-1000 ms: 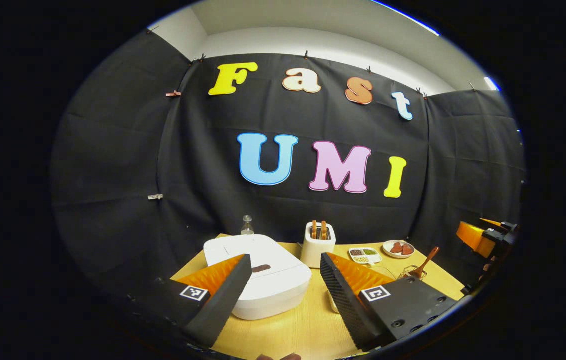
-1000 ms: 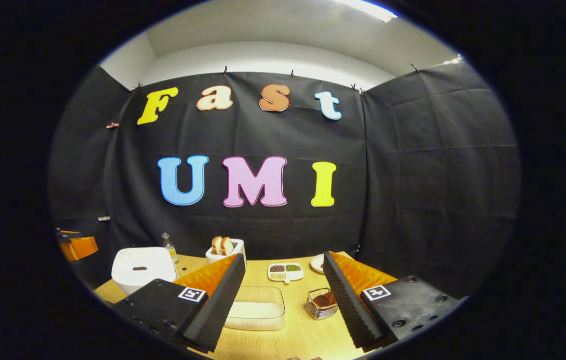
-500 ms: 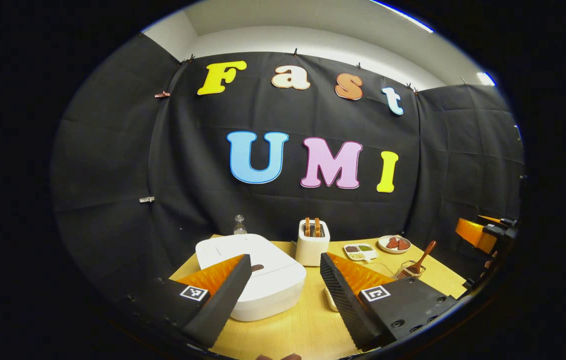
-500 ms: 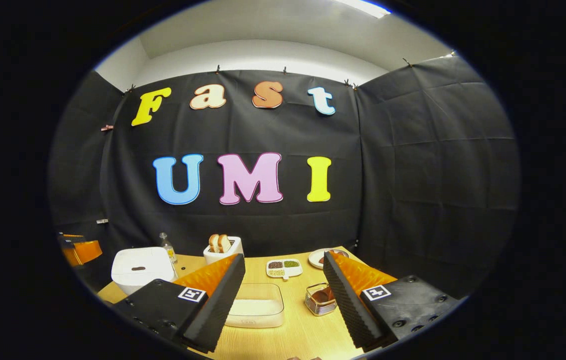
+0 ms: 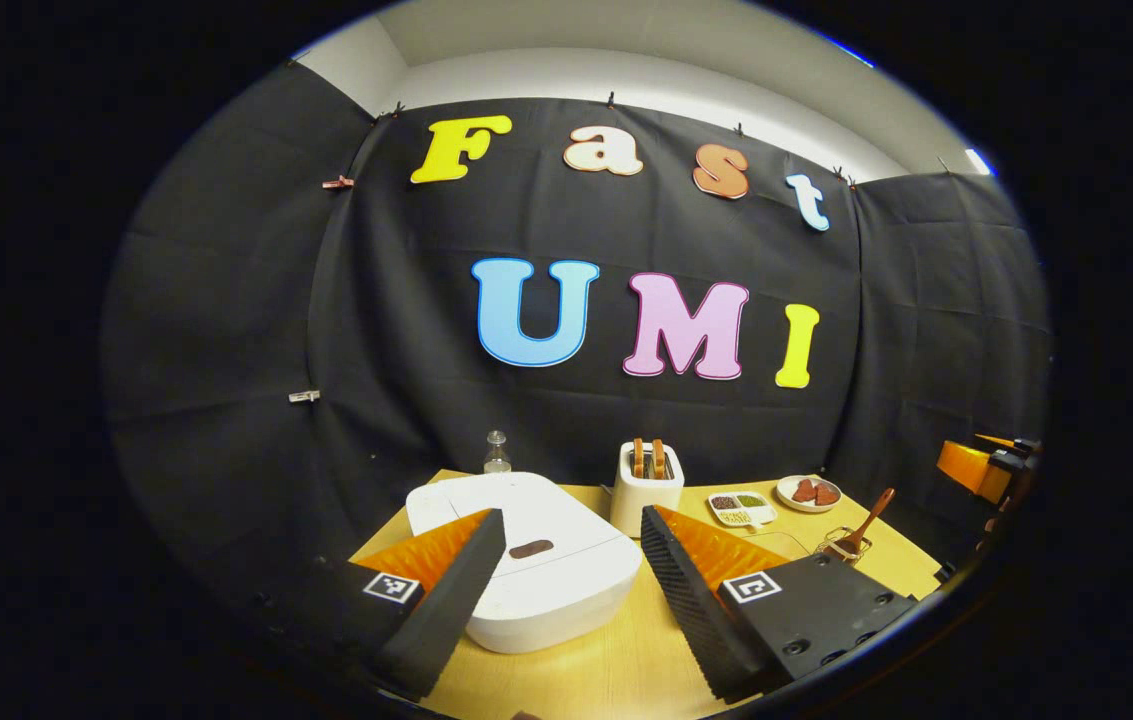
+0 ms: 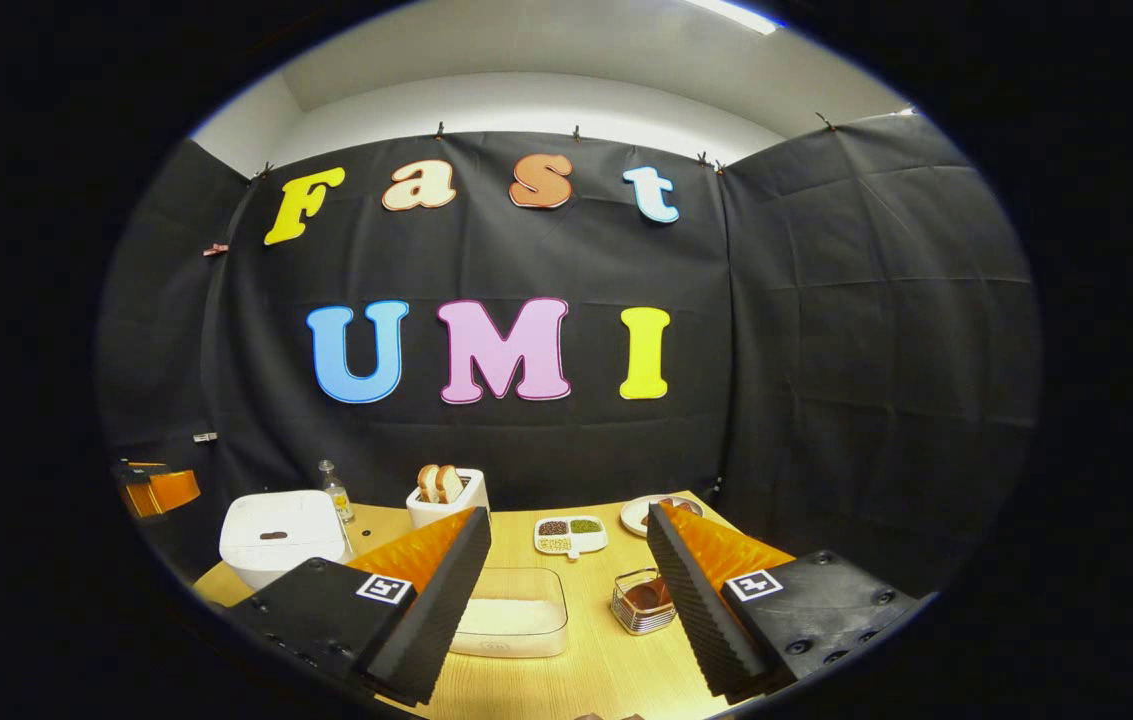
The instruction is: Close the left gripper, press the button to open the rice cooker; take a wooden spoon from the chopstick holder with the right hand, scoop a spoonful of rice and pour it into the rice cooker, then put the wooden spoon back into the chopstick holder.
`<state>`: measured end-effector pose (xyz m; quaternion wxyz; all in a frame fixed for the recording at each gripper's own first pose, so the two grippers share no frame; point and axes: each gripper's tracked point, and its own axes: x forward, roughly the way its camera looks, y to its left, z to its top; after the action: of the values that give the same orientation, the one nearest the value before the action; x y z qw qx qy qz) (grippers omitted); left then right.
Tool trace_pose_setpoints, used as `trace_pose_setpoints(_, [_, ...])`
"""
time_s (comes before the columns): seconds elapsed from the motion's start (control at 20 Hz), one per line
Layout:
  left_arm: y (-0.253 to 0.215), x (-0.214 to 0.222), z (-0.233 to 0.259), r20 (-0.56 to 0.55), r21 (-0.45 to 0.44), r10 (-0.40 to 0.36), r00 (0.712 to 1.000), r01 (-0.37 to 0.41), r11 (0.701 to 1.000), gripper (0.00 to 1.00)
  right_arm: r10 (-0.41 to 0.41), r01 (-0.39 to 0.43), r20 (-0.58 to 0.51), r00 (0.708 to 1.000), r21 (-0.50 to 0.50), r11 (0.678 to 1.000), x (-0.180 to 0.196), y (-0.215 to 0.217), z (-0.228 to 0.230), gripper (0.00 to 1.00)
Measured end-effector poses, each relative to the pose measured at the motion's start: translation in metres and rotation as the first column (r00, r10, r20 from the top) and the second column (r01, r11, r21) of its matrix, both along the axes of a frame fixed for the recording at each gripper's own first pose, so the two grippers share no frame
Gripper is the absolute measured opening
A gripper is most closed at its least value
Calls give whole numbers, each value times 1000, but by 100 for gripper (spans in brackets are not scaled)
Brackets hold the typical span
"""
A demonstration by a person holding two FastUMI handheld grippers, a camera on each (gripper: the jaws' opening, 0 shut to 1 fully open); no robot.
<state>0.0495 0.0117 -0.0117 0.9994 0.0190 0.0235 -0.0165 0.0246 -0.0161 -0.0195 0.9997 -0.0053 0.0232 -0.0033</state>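
Left gripper view: rice cooker (image 5: pixel 546 560) nearer than before, both tongs (image 5: pixel 566 590) (image 6: pixel 566 590) spread, empty.

Staged kitchen set in a recording booth: black cloth wall (image 6: pixel 826 350) clipped around a wooden desk (image 6: pixel 586 660); rice cooker (image 5: pixel 546 570), toaster (image 5: pixel 648 485), dishes of food (image 5: pixel 741 508) laid out.
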Motion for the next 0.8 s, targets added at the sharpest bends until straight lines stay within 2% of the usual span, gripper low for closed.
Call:
trace_pose_setpoints(0.1, [3, 11, 2, -16, -8, -7, 1000, 7, 1000, 87, 1, -1, -4, 1000, -7, 1000, 4, 0, 2, 98])
trace_pose_setpoints(0.15, [6, 17, 3, -25, -13, -4, 1000, 4, 1000, 75, 3, -3, -8, 1000, -10, 1000, 6, 1, 2, 98])
trace_pose_setpoints(0.2, [10, 24, 3, -33, -20, 2, 999, -3, 1000, 74, 6, -6, -13, 1000, -14, 1000, 9, 2, 3, 98])
trace_pose_setpoints(0.25, [12, 31, 3, -45, -28, 2, 999, -3, 1000, 63, 9, -9, -18, 1000, -20, 1000, 12, 2, 3, 98])
trace_pose_setpoints(0.3, [14, 36, 2, -59, -36, 4, 998, -7, 999, 58, 11, -12, -21, 1000, -26, 1000, 14, 3, 5, 98])
trace_pose_setpoints(0.35, [18, 41, 1, -73, -44, 10, 997, -14, 999, 46, 12, -13, -18, 1000, -30, 999, 17, 2, 8, 98])
trace_pose_setpoints(0.4, [24, 48, 1, -84, -49, 20, 996, -24, 999, 40, 12, -12, -13, 1000, -34, 999, 19, 2, 12, 98])
trace_pose_setpoints(0.45, [29, 53, 0, -96, -55, 27, 995, -32, 998, 29, 11, -11, -9, 1000, -37, 999, 22, 1, 15, 98])
trace_pose_setpoints(0.5, [32, 60, -4, -109, -62, 34, 994, -41, 997, 24, 9, -9, -6, 1000, -38, 999, 25, -2, 15, 98])
trace_pose_setpoints(0.55, [37, 65, -7, -123, -70, 49, 991, -58, 996, 10, 6, -6, -7, 1000, -37, 999, 28, -5, 15, 98])
trace_pose_setpoints(0.8, [39, 102, -43, -224, -142, 38, 974, -71, 987, 7, -7, 6, -32, 999, -36, 999, 38, -26, 5, 98])
